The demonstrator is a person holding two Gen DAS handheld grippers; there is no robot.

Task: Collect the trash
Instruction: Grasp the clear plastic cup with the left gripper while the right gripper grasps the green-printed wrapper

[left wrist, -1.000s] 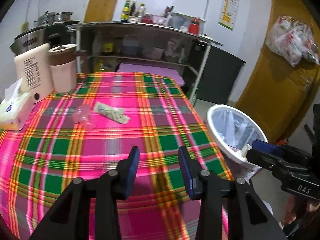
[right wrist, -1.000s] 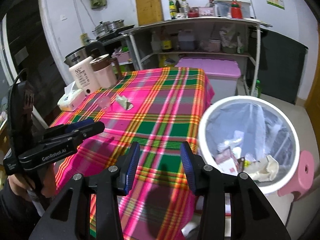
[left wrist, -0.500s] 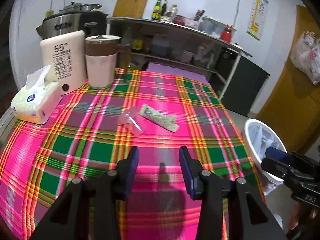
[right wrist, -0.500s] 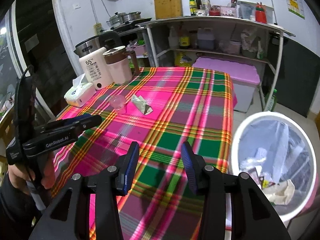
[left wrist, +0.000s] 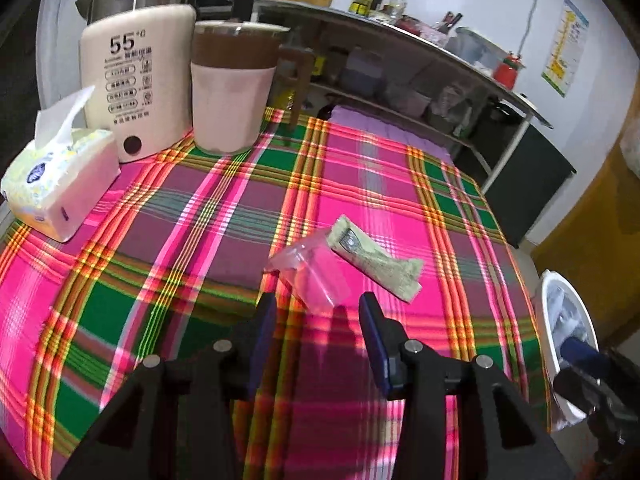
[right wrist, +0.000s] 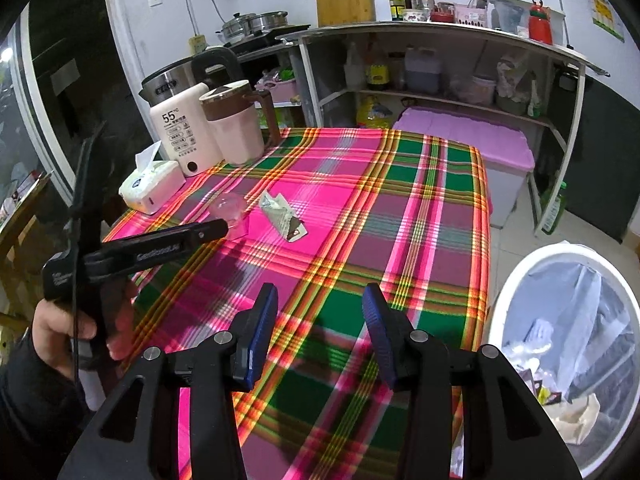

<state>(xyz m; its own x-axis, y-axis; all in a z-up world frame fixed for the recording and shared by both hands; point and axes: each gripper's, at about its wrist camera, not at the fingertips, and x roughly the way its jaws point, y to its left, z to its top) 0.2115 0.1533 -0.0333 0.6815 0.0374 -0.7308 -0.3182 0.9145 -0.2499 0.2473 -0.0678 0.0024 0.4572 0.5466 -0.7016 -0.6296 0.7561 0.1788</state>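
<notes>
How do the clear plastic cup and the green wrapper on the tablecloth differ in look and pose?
The clear plastic cup is transparent, so the plaid shows through it; the green wrapper is opaque, pale green with a silvery torn end. The cup is a rounded hollow shape lying on its side; the wrapper is a flat, crumpled strip. The cup lies just ahead of the open left gripper; the wrapper lies beyond it. Both rest side by side on the tablecloth.
</notes>
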